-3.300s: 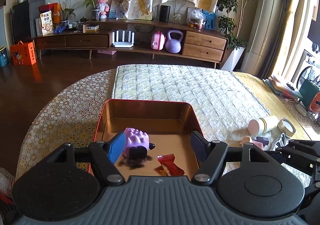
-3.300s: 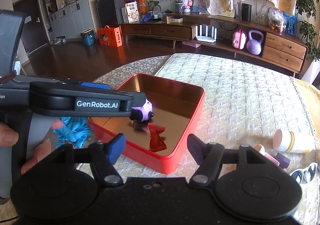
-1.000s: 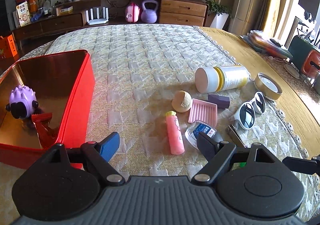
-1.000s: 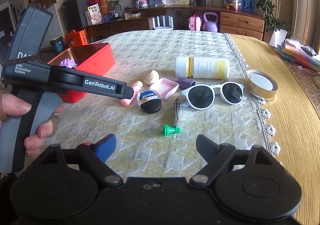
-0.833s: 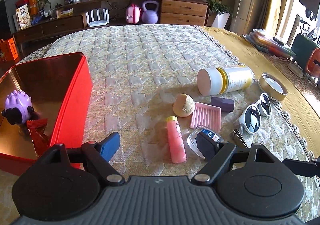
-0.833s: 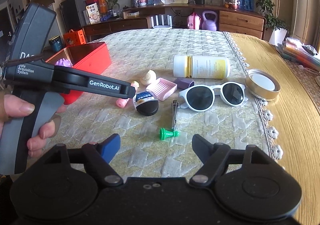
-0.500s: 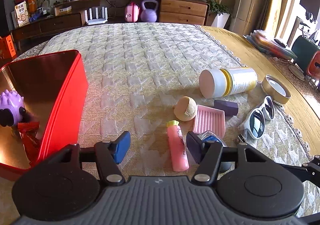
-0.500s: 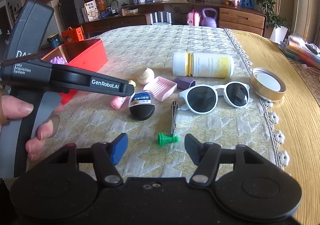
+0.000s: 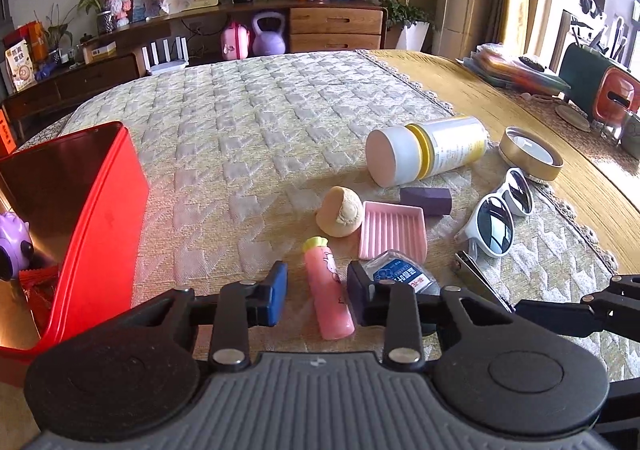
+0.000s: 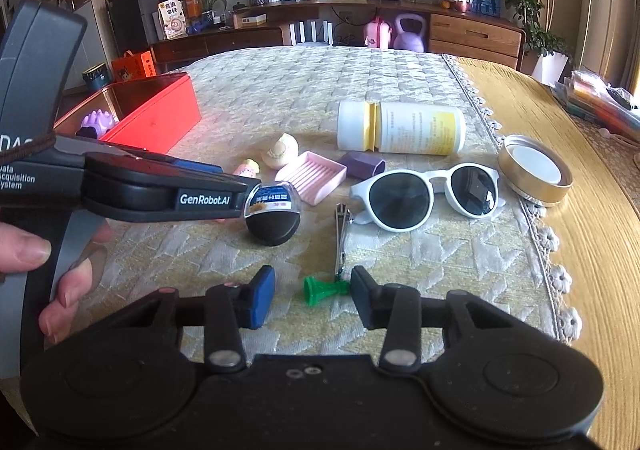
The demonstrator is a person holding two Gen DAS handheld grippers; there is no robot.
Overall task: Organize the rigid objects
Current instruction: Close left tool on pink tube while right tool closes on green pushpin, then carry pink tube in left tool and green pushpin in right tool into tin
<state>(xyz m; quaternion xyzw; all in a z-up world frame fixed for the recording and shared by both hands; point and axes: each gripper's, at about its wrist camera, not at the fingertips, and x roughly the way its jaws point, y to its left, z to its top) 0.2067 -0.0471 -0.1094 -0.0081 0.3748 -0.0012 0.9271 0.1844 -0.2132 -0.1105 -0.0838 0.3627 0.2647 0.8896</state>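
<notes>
The left tool (image 9: 316, 296) has left the red tin (image 9: 100, 234), which now sits at the frame's left edge, and narrowed its jaws around the pink tube (image 9: 328, 290). The right tool (image 10: 312, 296) has narrowed toward the green piece (image 10: 320, 287).

"GenRobot.AI" on left hand-held gripper (image 10: 256, 194)

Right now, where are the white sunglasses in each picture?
Left wrist: sunglasses at the right, seen edge-on, beside the gold lid.
Right wrist: sunglasses right of centre, lenses facing the camera.
Shared landmark: the bottle lying on its side just beyond them.
</notes>
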